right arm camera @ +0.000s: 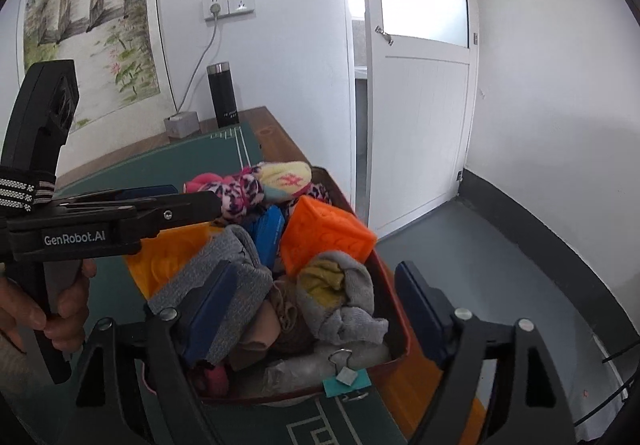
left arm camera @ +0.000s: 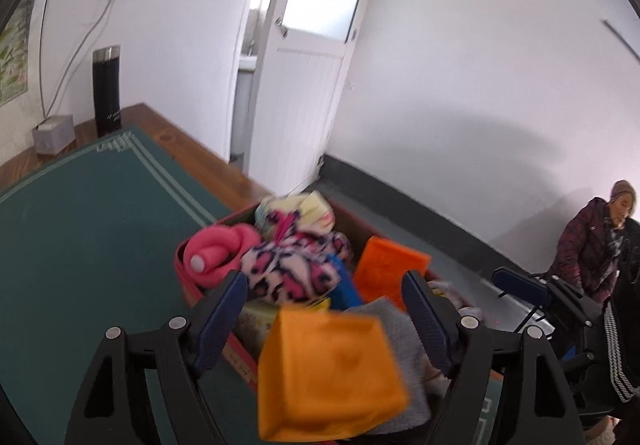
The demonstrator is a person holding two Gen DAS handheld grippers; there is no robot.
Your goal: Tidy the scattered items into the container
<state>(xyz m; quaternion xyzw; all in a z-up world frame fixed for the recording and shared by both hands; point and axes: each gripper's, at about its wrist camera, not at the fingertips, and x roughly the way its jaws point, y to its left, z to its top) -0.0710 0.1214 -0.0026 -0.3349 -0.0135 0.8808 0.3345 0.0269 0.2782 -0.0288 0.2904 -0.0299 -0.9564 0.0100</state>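
A dark red box [left arm camera: 181, 259] stands on the green mat, heaped with a pink roll [left arm camera: 218, 253], leopard-print cloth [left arm camera: 288, 265], an orange embossed cube [left arm camera: 386, 265] and grey socks. My left gripper [left arm camera: 324, 281] hangs open over it. A blurred yellow-orange block [left arm camera: 328, 373] lies between its fingers, and neither pad presses on it. In the right wrist view my right gripper [right arm camera: 316, 273] is open over the box's [right arm camera: 400, 309] near end, above a grey sock [right arm camera: 340, 301], and holds nothing. The left gripper [right arm camera: 188, 199] reaches in from the left over the yellow-orange block [right arm camera: 168, 257].
A teal binder clip [right arm camera: 346, 379] sits at the box's near rim. A black tumbler [left arm camera: 107, 93] and a grey power box [left arm camera: 54, 133] stand at the table's far end. The table edge drops off beside the box, toward a white door. A person [left arm camera: 600, 241] sits at the far right.
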